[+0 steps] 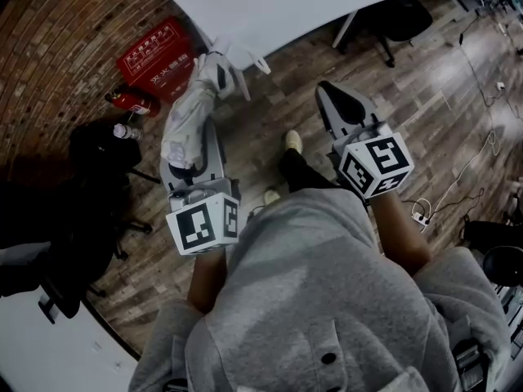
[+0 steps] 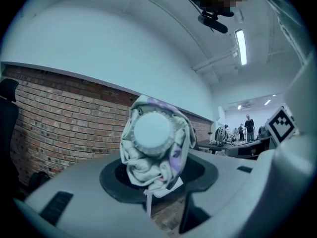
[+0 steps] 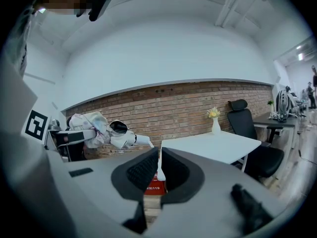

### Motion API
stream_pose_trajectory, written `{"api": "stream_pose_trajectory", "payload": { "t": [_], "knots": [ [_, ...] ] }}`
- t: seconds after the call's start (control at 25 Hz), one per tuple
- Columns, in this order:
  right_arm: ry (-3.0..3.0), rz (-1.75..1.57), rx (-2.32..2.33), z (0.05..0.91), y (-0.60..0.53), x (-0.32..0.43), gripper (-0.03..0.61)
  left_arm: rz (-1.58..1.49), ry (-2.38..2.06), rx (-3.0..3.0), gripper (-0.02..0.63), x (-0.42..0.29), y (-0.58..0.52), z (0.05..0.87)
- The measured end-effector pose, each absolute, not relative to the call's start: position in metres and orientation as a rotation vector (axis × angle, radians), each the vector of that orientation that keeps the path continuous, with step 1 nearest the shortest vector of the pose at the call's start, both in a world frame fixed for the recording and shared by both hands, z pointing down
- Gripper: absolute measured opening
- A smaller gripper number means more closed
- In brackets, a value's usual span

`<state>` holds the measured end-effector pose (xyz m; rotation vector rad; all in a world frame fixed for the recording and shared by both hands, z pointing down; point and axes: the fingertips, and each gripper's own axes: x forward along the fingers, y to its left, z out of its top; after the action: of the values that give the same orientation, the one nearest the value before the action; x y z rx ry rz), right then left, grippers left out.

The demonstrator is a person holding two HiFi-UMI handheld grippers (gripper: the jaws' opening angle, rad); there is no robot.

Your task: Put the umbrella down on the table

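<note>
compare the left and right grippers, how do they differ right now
The left gripper is clamped on the folded umbrella; the right gripper holds nothing. The left gripper's jaws stand apart around the fabric bundle, while the right gripper's jaws are nearly touching. Shared: each carries a marker cube, and both point ahead toward the white table.

Folded pale umbrella point(image 1: 189, 117) held level, near white table point(image 1: 278, 6).
</note>
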<state>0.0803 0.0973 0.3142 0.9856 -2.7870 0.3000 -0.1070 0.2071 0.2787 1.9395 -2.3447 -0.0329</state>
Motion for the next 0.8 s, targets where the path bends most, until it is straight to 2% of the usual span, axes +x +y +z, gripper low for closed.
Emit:
{"api": "stream_pose_trajectory", "payload": {
  "t": [0.8],
  "knots": [
    [-2.811,0.329,0.925,0.31,-0.056,0.051,0.032,-0.025,-2.377,1.93,0.199,-0.131,0.06,0.264]
  ]
}}
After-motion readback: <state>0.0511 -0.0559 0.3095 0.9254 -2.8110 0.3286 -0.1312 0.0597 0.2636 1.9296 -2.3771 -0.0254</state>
